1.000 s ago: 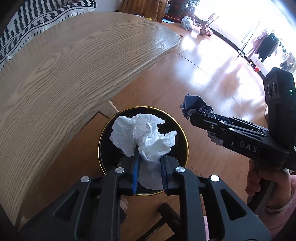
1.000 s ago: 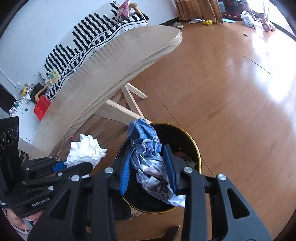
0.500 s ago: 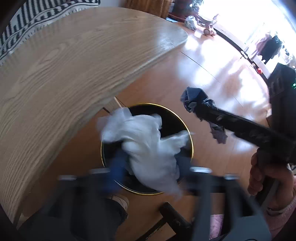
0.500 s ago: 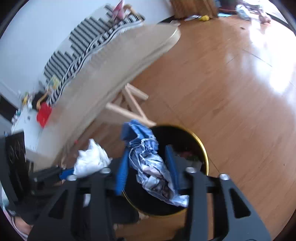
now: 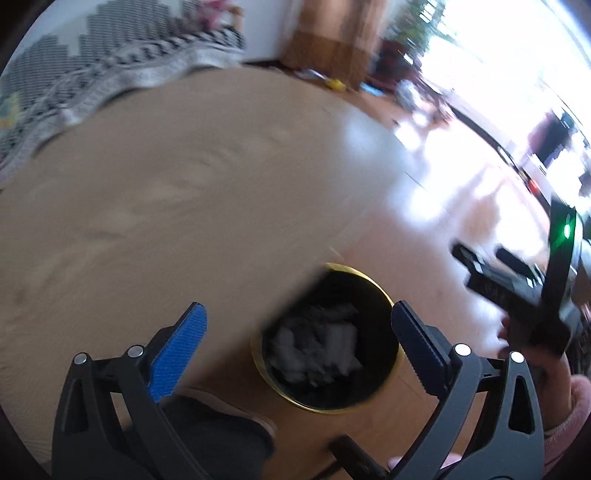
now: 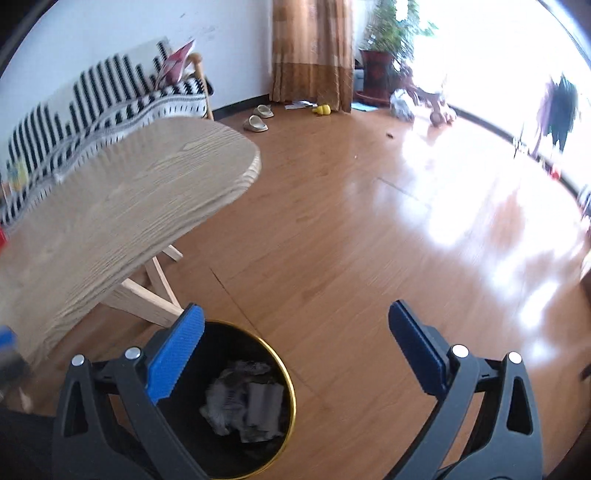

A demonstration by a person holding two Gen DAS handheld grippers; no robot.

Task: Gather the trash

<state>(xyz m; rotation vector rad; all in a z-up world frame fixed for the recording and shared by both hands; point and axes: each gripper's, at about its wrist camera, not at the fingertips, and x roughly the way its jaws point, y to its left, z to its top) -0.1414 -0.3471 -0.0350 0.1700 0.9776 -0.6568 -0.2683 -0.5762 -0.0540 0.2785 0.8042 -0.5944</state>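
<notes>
A: Item one, trash (image 5: 314, 347): crumpled white and grey wads, lying inside the bin (image 5: 369, 402), which is black with a gold rim and stands on the wood floor (image 6: 351, 240) just beside the counter (image 6: 122, 206).

B: Left tongs (image 5: 295, 339)?

A: Released. Their jaws have just been opening and stand wide, nothing between them, hovering over the bin.

B: Right tongs (image 6: 293, 347)?

A: Likewise released, jaws just opened wide and bare, above the bin's right rim and the floor.

B: Surroundings?

A: Striped sofa (image 6: 110, 96) behind the counter; slippers (image 6: 258, 118), curtain (image 6: 310, 51) and plant (image 6: 391, 33) at the far wall.
</notes>
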